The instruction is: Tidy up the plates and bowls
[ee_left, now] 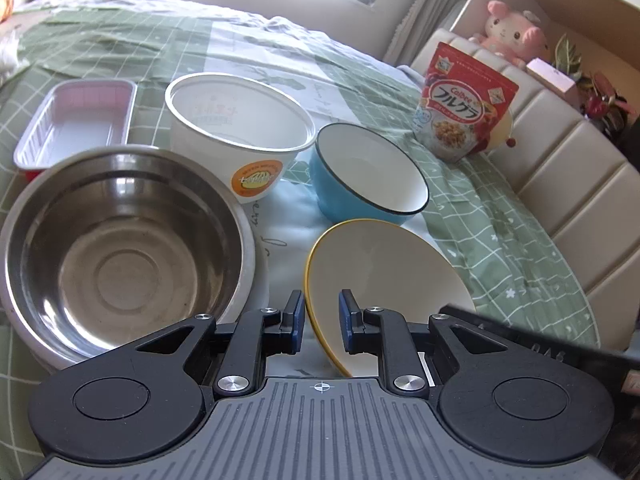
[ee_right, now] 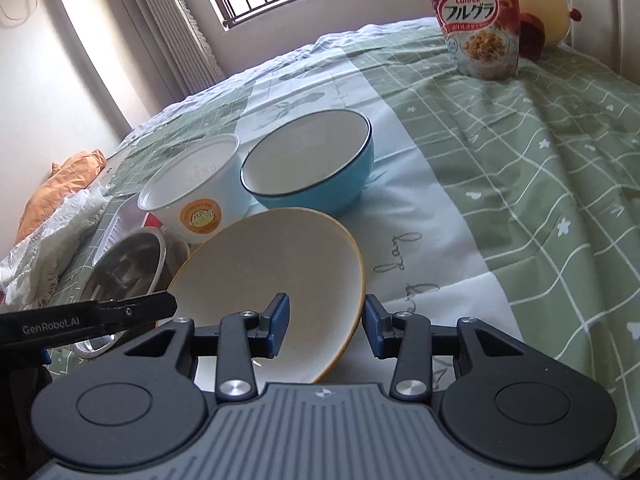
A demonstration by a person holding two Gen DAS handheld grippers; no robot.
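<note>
Fingers of both my left gripper [ee_left: 321,322] and right gripper [ee_right: 326,326] are spread around the yellow-rimmed plate's [ee_left: 384,276] rim, not yet pinching. It tilts on the bed [ee_right: 520,184]. Steel bowl [ee_left: 120,256], paper bowl [ee_left: 240,132] and blue bowl [ee_left: 368,176] sit unstacked; I'd say sorting has barely begun.

- Yellow-rimmed plate [ee_left: 380,264]: tilted, rim between the left claw [ee_left: 320,322] fingers.
- Steel bowl [ee_left: 120,256]: upright, left of it.
- Blue bowl [ee_left: 368,176], white paper bowl [ee_left: 240,136]: upright, beyond.

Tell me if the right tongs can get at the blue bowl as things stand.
Probably not directly: the tilted yellow-rimmed cream plate sits between the open right tongs and the blue ceramic bowl beyond it.
</note>
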